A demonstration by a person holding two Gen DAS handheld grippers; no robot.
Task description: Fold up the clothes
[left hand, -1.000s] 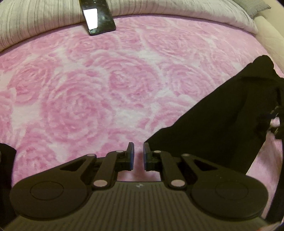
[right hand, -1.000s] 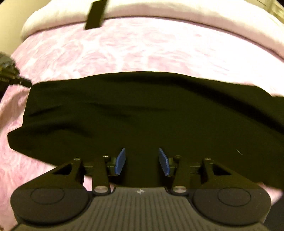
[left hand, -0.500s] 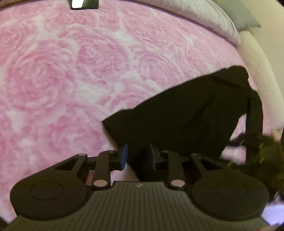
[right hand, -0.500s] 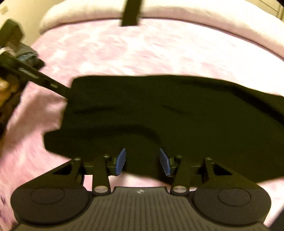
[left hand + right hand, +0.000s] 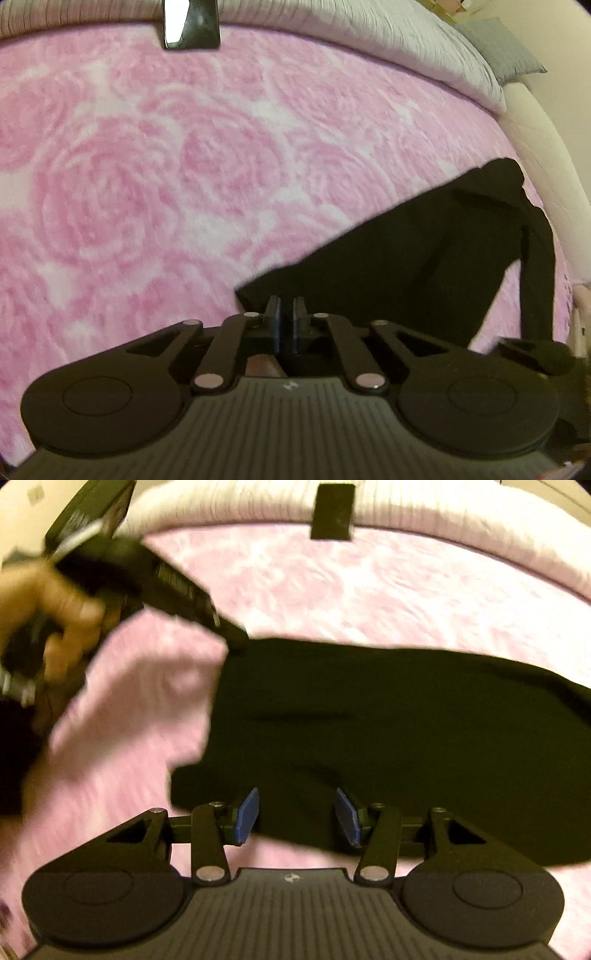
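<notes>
Garment point(image 5: 424, 258) black, on pink blanket point(image 5: 147, 184) | left gripper point(image 5: 286, 314) pinching its corner | right gripper point(image 5: 295, 812) wide apart, empty

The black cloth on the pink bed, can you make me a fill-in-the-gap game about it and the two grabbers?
1. The left gripper is ____ on a corner of the black garment.
2. The right gripper has its blue pads ____ over the garment's near edge.
3. The garment lies on a blanket patterned with pink ____.
4. At the blanket's far edge lies a dark ____ with a shiny screen.

Missing words: shut; open; roses; phone
</notes>
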